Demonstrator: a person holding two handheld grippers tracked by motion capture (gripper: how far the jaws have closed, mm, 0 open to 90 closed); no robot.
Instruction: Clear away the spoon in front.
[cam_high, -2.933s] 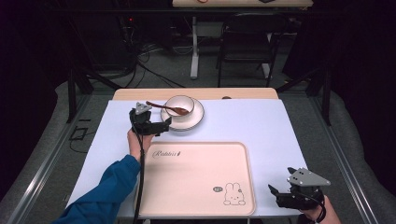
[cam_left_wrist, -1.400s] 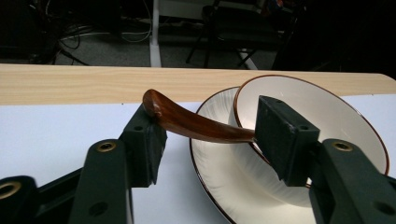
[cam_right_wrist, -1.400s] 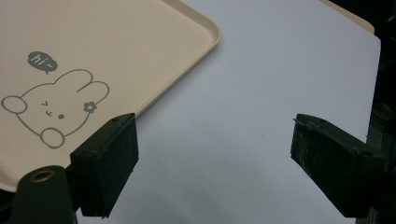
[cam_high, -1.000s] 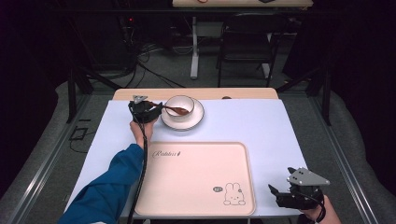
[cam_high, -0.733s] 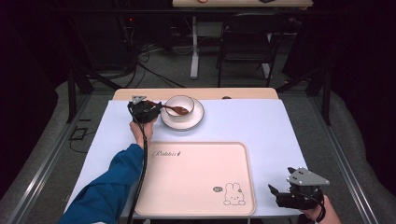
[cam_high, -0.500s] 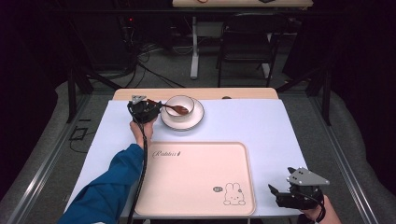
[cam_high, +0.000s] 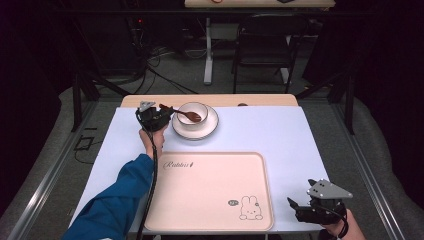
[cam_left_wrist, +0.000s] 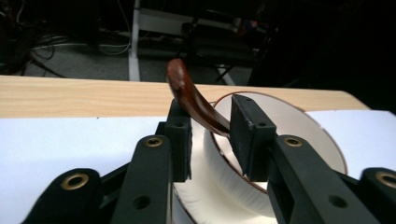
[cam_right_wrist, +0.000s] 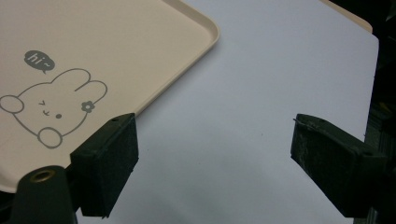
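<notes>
Pink tray (cam_high: 210, 190) is lying bare while the left gripper (cam_left_wrist: 210, 140), jaws just closing around the brown spoon's (cam_left_wrist: 194, 100) handle over the bowl (cam_high: 192, 114), is starting a pickup calling for a firm pinch, then lifting; the right gripper (cam_right_wrist: 212, 163) is idling spread.

The spoon (cam_high: 186, 114) was dark brown and glossy, of wood or lacquer, with a slim curved handle. Its bowl end lay inside the bowl (cam_high: 193, 114), and its handle slanted up over the bowl's left rim, its rounded tip raised clear of the desk. In the left gripper view the handle (cam_left_wrist: 191, 98) arched up between the two black pads, which had just been closing on it. The bowl was white with a thin brown rim, upright, standing on a white saucer (cam_high: 210, 127) at the far left of the desk, just beyond the tray's far edge.
</notes>
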